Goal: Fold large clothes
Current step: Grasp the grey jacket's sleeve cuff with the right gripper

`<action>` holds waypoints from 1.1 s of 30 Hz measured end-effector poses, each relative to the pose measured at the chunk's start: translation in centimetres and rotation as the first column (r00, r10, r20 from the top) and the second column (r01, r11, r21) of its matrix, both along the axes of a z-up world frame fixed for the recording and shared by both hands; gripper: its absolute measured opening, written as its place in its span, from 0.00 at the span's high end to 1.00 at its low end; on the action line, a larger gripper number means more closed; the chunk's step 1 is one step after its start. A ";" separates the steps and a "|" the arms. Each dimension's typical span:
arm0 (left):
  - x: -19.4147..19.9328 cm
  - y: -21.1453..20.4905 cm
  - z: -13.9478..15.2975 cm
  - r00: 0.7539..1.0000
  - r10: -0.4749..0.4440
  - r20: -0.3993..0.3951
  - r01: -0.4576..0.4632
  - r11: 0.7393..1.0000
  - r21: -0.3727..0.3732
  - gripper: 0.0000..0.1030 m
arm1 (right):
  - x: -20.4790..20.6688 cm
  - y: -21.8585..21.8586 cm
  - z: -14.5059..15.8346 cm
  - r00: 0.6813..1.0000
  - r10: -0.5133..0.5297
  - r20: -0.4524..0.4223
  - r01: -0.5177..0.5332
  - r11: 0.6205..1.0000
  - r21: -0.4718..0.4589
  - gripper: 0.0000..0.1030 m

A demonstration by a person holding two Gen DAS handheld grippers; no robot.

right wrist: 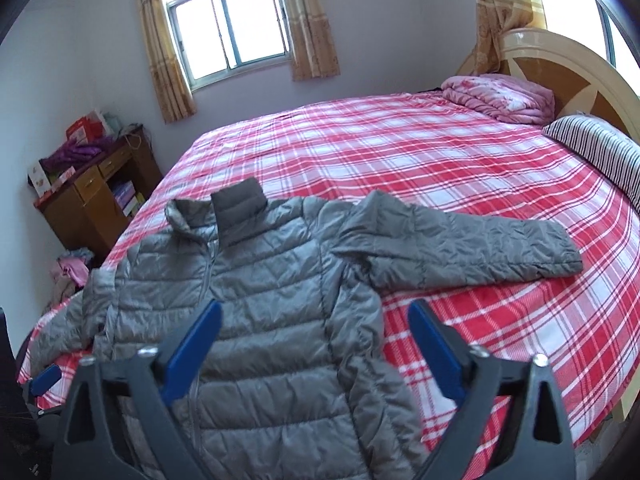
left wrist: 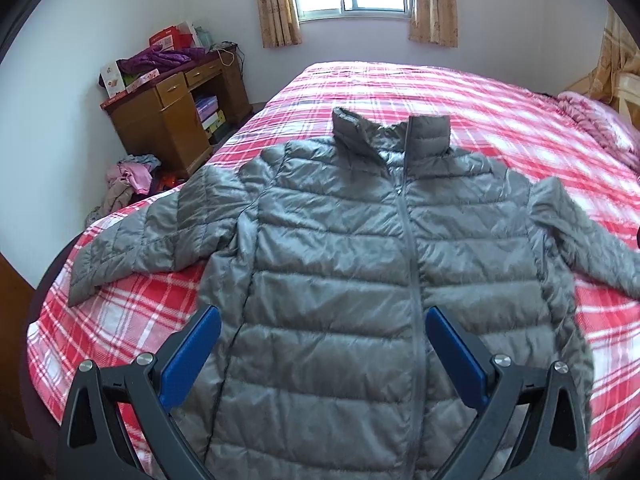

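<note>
Grey puffer jacket (left wrist: 360, 248) lay zipped, front up and sleeves spread on the plaid bedspread (right wrist: 460, 168). Left gripper (left wrist: 322, 320) and right gripper (right wrist: 314, 316) hovered above its hem, jaws wide, holding nothing. Folding apparently not begun; next, probably, a sleeve (right wrist: 472, 248) grasp.

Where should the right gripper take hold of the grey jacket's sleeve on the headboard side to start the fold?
Probably at the cuff of the outstretched sleeve. It lies flat, pointing away from the jacket body, its end free on the plaid bedspread. Bring the right gripper, now open, in from beyond the cuff, pinching along its edge.
</note>
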State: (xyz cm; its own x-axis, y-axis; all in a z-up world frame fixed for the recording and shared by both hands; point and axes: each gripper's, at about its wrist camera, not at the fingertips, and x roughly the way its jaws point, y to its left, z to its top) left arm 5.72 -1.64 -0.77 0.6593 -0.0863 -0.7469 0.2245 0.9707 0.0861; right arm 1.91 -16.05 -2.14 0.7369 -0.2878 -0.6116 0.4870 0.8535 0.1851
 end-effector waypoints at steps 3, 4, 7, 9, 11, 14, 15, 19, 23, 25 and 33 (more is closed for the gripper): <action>0.9 -0.8 0.4 1.000 -0.003 0.001 0.003 1.000 -0.002 0.01 | 0.6 -1.2 0.6 1.000 -0.007 -0.001 0.007 1.000 0.004 0.23; 1.1 -0.9 0.5 1.000 -0.003 0.004 0.003 1.000 -0.005 0.01 | 0.6 -1.4 0.8 1.000 -0.012 -0.001 0.012 1.000 0.001 0.24; 1.6 -1.4 1.0 1.000 -0.006 0.011 0.006 1.000 -0.026 0.01 | 0.9 -1.8 1.5 1.000 -0.022 0.017 0.022 1.000 -0.008 0.24; 1.7 -1.8 1.3 1.000 -0.012 0.018 0.013 0.999 -0.036 0.01 | 1.4 -1.6 1.9 1.000 -0.022 0.019 0.022 0.999 -0.030 0.24; 1.8 -2.0 1.5 0.999 -0.020 0.029 0.021 0.999 -0.036 0.01 | 2.0 -1.2 2.1 1.000 -0.018 0.015 0.019 0.999 -0.051 0.24; 2.0 -2.6 1.6 0.998 -0.029 0.047 0.030 0.999 -0.020 0.01 | 2.7 -0.7 1.8 1.000 0.006 0.005 -0.006 0.999 -0.052 0.24; 2.1 -2.7 1.6 0.998 -0.030 0.051 0.031 0.999 -0.015 0.01 | 3.1 -0.6 1.5 1.000 0.024 0.001 -0.024 0.999 -0.040 0.24; 3.4 -2.8 0.7 0.998 -0.043 0.041 0.044 0.999 -0.018 0.01 | 3.9 -1.3 0.0 1.000 0.021 -0.017 -0.021 1.000 -0.003 0.24; 5.4 -2.0 -1.0 0.998 -0.053 0.030 0.054 0.998 -0.014 0.01 | 3.6 -5.8 -1.9 0.996 -0.076 -0.042 0.077 0.996 0.033 0.23; 6.9 -1.1 -1.9 1.000 0.000 0.031 0.000 1.000 -0.001 0.01 | 2.7 -9.7 -3.2 0.982 -0.179 -0.058 0.182 0.982 0.055 0.23; 9.5 -2.0 -3.9 0.999 0.034 0.017 -0.035 0.998 0.048 0.01 | -2.2 -24.0 -7.6 0.809 -0.560 -0.179 0.575 0.817 0.041 0.23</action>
